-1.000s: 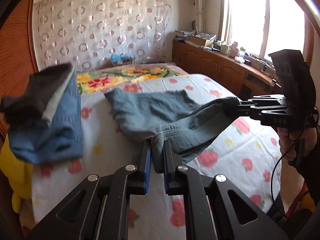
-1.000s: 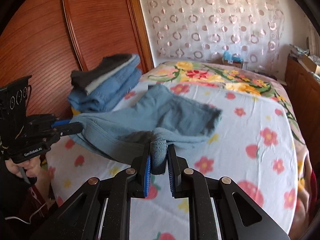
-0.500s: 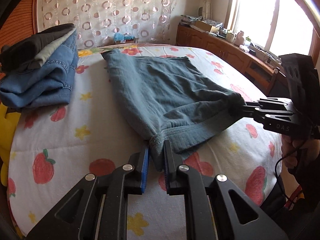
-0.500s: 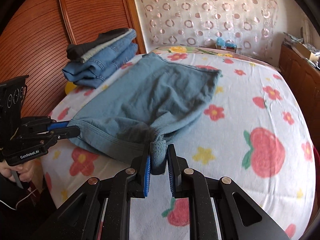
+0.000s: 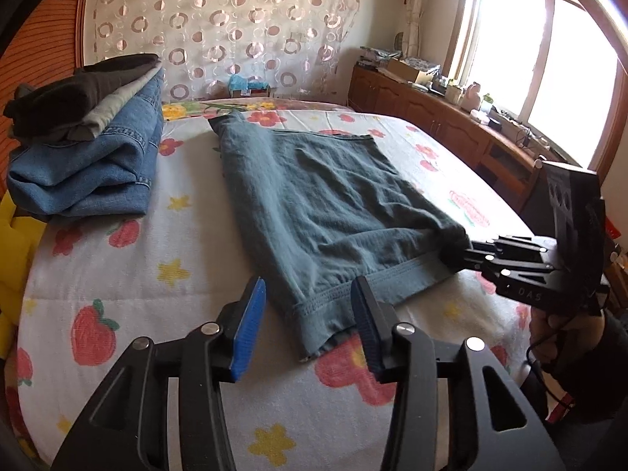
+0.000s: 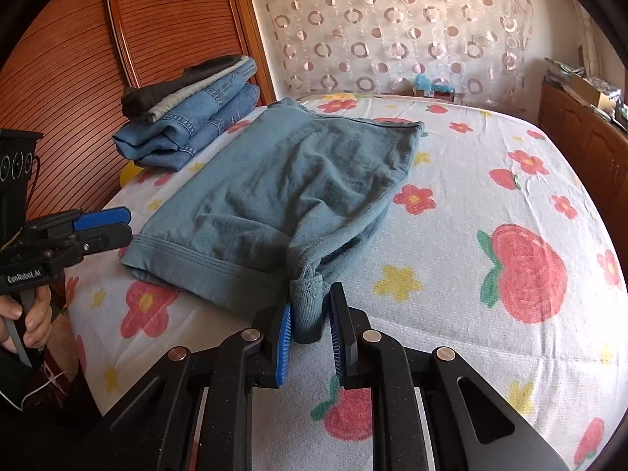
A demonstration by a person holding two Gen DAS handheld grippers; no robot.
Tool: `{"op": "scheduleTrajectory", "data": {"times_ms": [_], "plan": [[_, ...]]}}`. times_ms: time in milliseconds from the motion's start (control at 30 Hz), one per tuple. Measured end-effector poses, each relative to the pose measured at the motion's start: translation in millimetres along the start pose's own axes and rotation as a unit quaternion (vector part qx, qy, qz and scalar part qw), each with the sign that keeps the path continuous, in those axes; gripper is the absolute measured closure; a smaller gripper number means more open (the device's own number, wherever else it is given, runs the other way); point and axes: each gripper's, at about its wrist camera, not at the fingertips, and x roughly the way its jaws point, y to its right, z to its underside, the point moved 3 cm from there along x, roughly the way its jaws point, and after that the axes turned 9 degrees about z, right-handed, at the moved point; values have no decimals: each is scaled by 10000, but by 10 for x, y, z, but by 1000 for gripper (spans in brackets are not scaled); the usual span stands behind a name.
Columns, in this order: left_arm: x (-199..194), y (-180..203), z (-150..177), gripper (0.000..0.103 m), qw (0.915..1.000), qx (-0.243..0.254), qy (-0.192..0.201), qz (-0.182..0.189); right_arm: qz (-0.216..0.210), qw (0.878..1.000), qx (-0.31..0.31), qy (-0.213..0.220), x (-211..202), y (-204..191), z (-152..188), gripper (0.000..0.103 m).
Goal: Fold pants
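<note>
Floral-printed bed (image 6: 490,180) carries the blue-grey pants (image 5: 314,200) flat, long axis running away from both grippers, waistband nearest. The left gripper (image 5: 308,324) stands wide, straddling its waistband corner; the right gripper (image 6: 310,324), jaws narrow, pinches the other corner.

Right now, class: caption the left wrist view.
Open left claw releases the teal knit pants, spread on the floral bedspread.

Bed (image 6: 490,204) (floral, strawberry-print cover) carries flat blue-grey pants (image 6: 282,192); beside them, folded clothes stack (image 6: 188,110), probably jeans underneath.
</note>
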Motion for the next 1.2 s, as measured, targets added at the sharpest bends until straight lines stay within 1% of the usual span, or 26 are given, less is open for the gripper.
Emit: {"op": "scheduleTrajectory", "data": {"times_ms": [33,67,133,200,300,600,700,733,767,833,900,933,967,1000,1100,1167,1200], "plan": [[21,-12,-9,56,10000,-8,-21,-21,-6,10000,5,-2,4,-6,-36,87],[40,-15,-14,56,10000,-7,-22,-77,-12,10000,7,2,-2,-6,25,87],[69,-33,-21,56,9998,-47,18,-213,-29,10000,26,2,8,-4,20,87],[104,-39,-18,56,9997,-66,20,-227,-47,10000,36,15,-3,34,127,87],[137,-49,-4,56,9994,-40,-8,-339,-68,10000,55,33,8,45,134,87],[215,-82,110,56,9990,-28,-189,-413,-81,9999,74,82,12,49,165,87],[226,-93,139,56,9990,-65,-190,-397,-76,9999,78,82,10,47,163,86],[228,-95,147,56,9990,-74,-187,-392,-76,9999,77,83,9,48,164,86],[226,-95,153,56,9991,-75,-177,-390,-72,9999,75,84,10,48,167,83],[221,-89,162,56,9991,-63,-163,-386,-45,9999,67,64,13,46,160,82],[217,-79,172,59,9993,-63,-160,-324,17,10000,57,17,18,48,142,79],[218,-68,177,63,9995,-81,-161,-270,42,10000,46,-8,20,51,135,78],[214,-68,183,68,9996,-124,-162,-198,54,10000,46,-33,25,57,131,77],[209,-72,189,70,9996,-185,-160,-110,45,10000,52,-47,21,59,123,77],[189,-77,209,75,9996,-236,-133,-32,38,9999,80,-83,23,64,112,77],[175,-83,203,85,9996,-273,-104,-5,41,9999,92,-98,26,62,108,77],[164,-84,191,87,9995,-283,-101,4,32,9999,97,-95,22,61,102,77]]}}
